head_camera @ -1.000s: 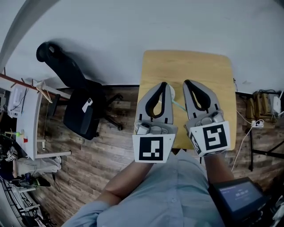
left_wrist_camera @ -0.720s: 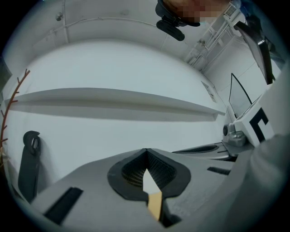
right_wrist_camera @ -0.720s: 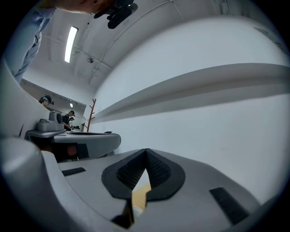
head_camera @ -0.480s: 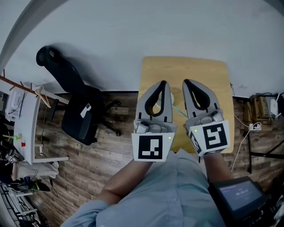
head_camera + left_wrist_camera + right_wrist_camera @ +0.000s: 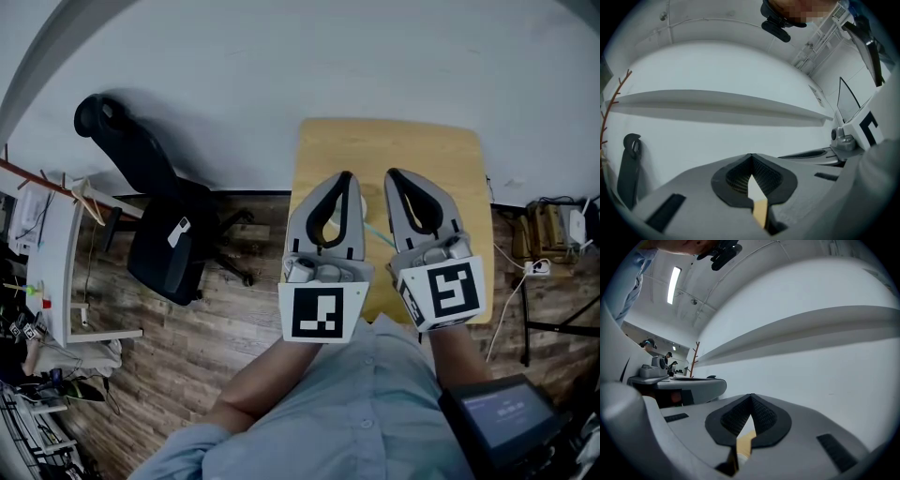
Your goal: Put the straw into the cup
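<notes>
In the head view both grippers hover side by side over a small wooden table. The left gripper is shut, its jaws meeting at the tip with nothing between them. The right gripper is shut and empty too. Between the two, a sliver of a white cup shows, mostly hidden by the left gripper. A pale teal straw lies on the table in the gap below it. In the left gripper view the left gripper faces a white wall. The right gripper faces it too.
A black office chair stands on the wooden floor left of the table. A white desk is at the far left. Cables and a power strip lie at the right. A dark screen device sits at the person's right side.
The head view has shifted slightly, so the table sits a little higher in the picture. Both grippers keep their place over it and stay shut.
</notes>
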The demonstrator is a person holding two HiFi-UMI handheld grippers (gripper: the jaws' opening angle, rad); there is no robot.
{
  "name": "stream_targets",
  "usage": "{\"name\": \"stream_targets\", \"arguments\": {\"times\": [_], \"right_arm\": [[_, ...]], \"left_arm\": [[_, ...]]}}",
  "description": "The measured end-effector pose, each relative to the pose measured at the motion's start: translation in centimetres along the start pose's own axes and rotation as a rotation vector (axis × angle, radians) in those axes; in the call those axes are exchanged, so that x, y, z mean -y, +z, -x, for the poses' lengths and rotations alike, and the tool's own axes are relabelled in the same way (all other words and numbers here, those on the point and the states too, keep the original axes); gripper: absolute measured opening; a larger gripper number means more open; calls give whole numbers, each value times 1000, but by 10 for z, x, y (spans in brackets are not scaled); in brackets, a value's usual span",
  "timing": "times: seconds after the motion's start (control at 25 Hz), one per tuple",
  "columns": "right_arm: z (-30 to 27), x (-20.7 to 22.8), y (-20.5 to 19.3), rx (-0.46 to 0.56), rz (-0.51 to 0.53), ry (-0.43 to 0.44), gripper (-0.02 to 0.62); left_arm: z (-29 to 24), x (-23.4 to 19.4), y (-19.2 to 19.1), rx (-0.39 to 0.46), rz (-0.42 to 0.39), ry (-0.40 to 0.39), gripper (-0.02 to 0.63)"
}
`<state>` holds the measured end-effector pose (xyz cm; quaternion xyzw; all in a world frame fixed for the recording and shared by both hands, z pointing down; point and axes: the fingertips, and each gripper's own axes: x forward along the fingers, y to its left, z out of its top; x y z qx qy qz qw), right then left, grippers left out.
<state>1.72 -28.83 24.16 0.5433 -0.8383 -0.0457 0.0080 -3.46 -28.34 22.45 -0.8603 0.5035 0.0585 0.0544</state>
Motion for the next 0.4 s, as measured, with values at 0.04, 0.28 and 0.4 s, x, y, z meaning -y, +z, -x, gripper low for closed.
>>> {"name": "stream_targets", "arguments": {"times": [0.04,0.28,0.4], "right_arm": [[1,-1,0,-2,1,0,-2],[3,-1,-1,-6,3,-5,-2],[4,-1,-2,-7,3,-9,-2]], "left_arm": [[1,0,0,0,-4,-2,-8],[3,1,0,-1,2,0,-8],[5,2,-1,2,5,1,-8]]}}
